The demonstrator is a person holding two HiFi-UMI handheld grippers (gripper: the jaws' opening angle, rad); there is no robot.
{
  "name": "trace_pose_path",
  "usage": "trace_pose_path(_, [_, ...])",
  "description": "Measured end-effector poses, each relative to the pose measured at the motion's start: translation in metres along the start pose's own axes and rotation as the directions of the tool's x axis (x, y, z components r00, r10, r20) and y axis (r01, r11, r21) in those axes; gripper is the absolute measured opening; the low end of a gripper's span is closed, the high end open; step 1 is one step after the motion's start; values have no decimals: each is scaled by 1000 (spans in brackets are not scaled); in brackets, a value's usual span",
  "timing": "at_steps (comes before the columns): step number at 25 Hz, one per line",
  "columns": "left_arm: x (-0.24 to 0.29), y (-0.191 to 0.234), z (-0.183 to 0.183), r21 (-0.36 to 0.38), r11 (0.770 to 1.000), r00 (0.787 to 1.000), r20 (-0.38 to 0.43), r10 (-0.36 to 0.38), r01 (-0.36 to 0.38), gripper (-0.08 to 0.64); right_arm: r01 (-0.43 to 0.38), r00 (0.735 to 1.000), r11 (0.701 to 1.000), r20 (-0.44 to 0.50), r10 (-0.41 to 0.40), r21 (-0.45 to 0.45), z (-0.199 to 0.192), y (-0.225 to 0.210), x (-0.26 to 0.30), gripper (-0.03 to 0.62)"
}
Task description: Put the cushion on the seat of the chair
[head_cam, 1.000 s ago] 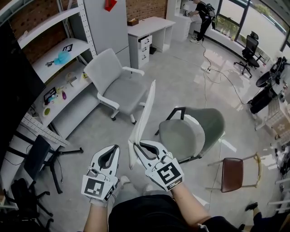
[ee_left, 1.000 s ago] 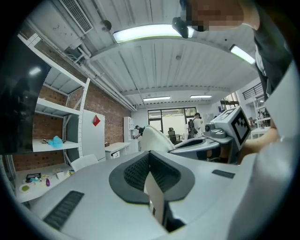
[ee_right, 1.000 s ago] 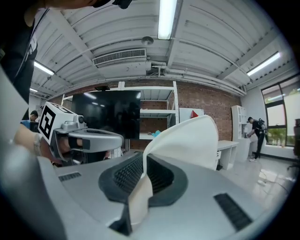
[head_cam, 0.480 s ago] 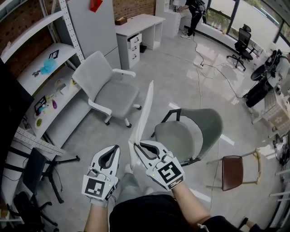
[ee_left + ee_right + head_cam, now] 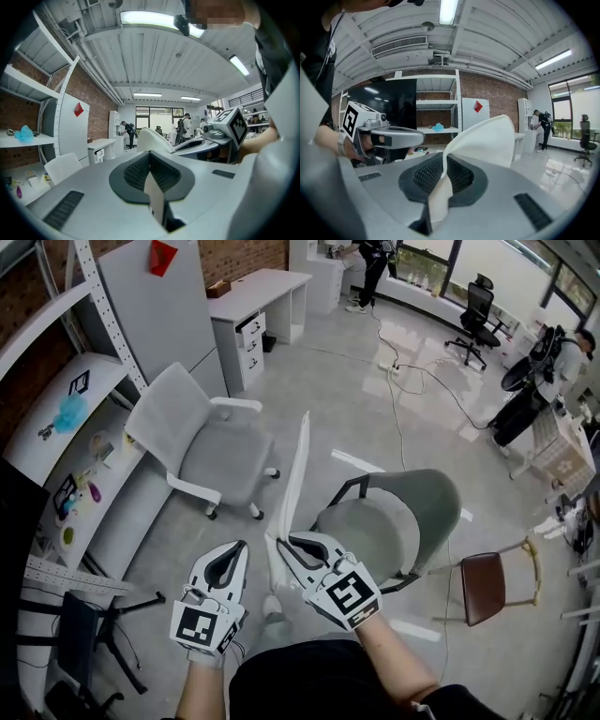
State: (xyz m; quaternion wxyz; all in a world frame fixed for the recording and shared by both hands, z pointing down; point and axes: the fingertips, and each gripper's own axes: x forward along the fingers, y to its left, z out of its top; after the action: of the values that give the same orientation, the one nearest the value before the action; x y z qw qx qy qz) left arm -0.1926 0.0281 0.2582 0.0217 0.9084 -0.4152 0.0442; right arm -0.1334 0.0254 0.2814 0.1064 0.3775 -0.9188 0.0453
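Right tongs clench the lower edge of the white cushion, upright beside the grey-green chair; left tongs sit clenched shut alongside

the room is bright and evenly lit, with daylight coming through the windows far beyond the grey-green chair and laying pale glare on the glossy floor between them, while the shadow under that chair stays soft. in both gripper views the fluorescent ceiling strips burn out to white. whatever sits closest to the lens is soft and out of focus, and the wide-angle lens bends straight lines and falls off to a black ring at the edges.
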Motion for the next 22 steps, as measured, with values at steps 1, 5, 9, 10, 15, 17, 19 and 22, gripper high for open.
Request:
trace_pose_path(1, [6,6,1,1,1000,1000,1,-15,15,12,12,1000,1000,-4,-12,1,1,-4,6,34])
trace_pose_path(5, [28,32,0,-8,997,997,2,-80,80,12,60,998,998,-20,-60,-1,2,-19,33,34])
trace_pose_path(9, [47,51,-2,-14,988,988,-1,-152,151,12,94,995,996,-38,-94,-3,6,-31,55,34])
trace_pose_path(10, [51,54,-1,-17,985,986,-1,-170,170,12,97,994,995,-42,-97,-5,7,-32,59,34])
trace_pose_path(15, [66,68,-7,-26,968,969,-9,-248,248,12,107,992,994,-69,-109,-35,7,-35,78,34])
trace_pose_path(17, [72,69,-9,-30,962,962,-14,-273,272,12,106,991,993,-82,-110,-44,4,-36,82,34])
trace_pose_path(19, [77,67,-10,-34,954,954,-18,-298,297,12,109,989,993,-98,-113,-49,1,-37,83,34])
trace_pose_path(22, [84,59,-12,-33,941,940,-32,-338,337,12,124,984,991,-126,-129,-52,-5,-40,79,34])
